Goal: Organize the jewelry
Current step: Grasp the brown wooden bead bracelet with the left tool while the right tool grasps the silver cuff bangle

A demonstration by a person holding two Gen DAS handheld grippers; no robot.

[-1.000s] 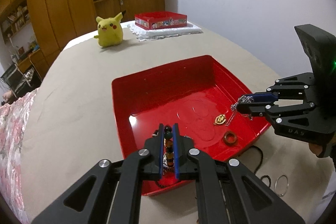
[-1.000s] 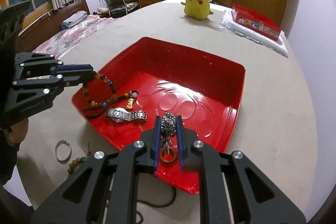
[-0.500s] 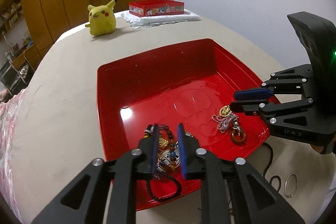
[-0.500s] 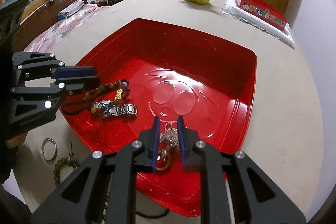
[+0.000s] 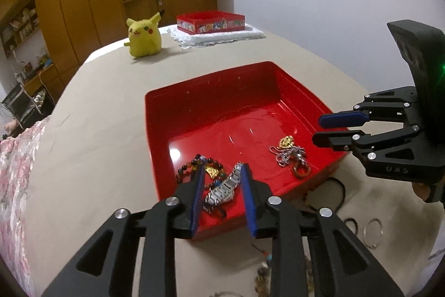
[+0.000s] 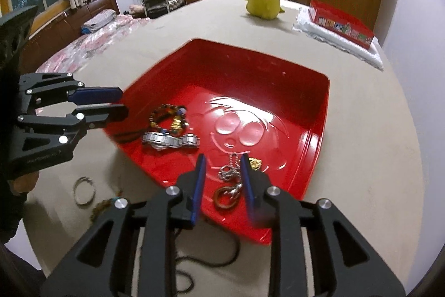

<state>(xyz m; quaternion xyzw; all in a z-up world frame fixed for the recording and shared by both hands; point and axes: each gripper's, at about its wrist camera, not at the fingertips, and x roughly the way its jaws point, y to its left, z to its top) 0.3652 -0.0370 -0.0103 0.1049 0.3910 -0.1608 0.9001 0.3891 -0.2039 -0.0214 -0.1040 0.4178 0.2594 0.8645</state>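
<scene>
A red tray (image 5: 211, 102) (image 6: 278, 80) sits on the beige table. In it lie a beaded bracelet (image 5: 192, 164) (image 6: 167, 113) with a gold charm, a silver watch (image 5: 225, 187) (image 6: 169, 141), and a silver chain with a gold pendant and brown ring (image 5: 292, 155) (image 6: 230, 185). My left gripper (image 5: 222, 171) (image 6: 119, 102) is open and empty above the watch at the tray's near edge. My right gripper (image 6: 222, 160) (image 5: 319, 130) is open and empty above the chain.
On the table outside the tray lie a silver bangle (image 5: 372, 233) (image 6: 83, 189), a black cord (image 5: 338, 194) (image 6: 205, 260) and a bead string (image 6: 105, 206). A yellow plush toy (image 5: 143, 36) and a red box (image 5: 210, 22) on a white cloth stand at the far end.
Both grippers opened and let go: the beaded bracelet and the chain now lie in the tray. Both grippers have drawn back from the tray.
</scene>
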